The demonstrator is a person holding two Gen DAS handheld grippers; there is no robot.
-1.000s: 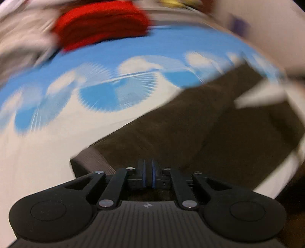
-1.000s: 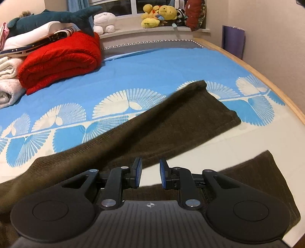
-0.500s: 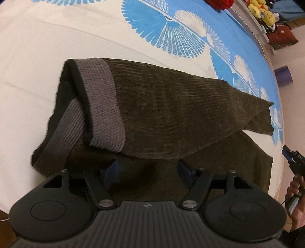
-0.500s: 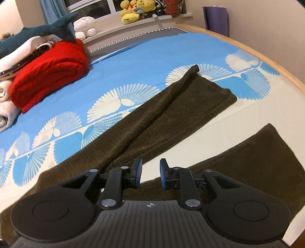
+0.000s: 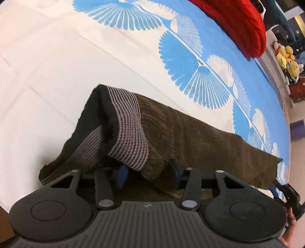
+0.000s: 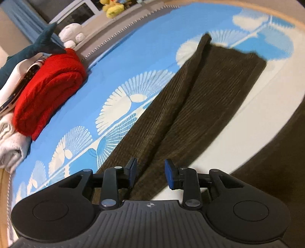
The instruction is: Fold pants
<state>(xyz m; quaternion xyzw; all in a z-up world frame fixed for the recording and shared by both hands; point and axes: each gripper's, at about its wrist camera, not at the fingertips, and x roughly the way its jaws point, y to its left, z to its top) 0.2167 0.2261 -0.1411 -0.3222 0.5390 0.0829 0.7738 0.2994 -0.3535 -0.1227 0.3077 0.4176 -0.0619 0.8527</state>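
Dark brown corduroy pants [image 5: 200, 141] lie on the bed with the grey ribbed waistband [image 5: 129, 129] folded over at the near end. My left gripper [image 5: 147, 173] points down at that end. A corner of the waistband and brown cloth sits between its jaws, which are closing. In the right wrist view one pant leg [image 6: 190, 106] runs away across the sheet, and the other leg [image 6: 276, 152] lies at the right edge. My right gripper [image 6: 151, 171] hovers low over the near part of the first leg, its jaws opening, with cloth showing below the gap.
The bed sheet [image 5: 47, 76] is white near me and blue with fan patterns further off. A folded red blanket [image 6: 47, 85] and pale bedding [image 6: 11, 145] are stacked at the left. Plush toys [image 6: 112, 7] line the sill. A hand [image 5: 289, 225] shows at the left view's right edge.
The left gripper went from shut to wide, dropped onto the waistband end, and now narrows around the fold. The right gripper rolled, sank toward the pant leg, and its jaws widened.
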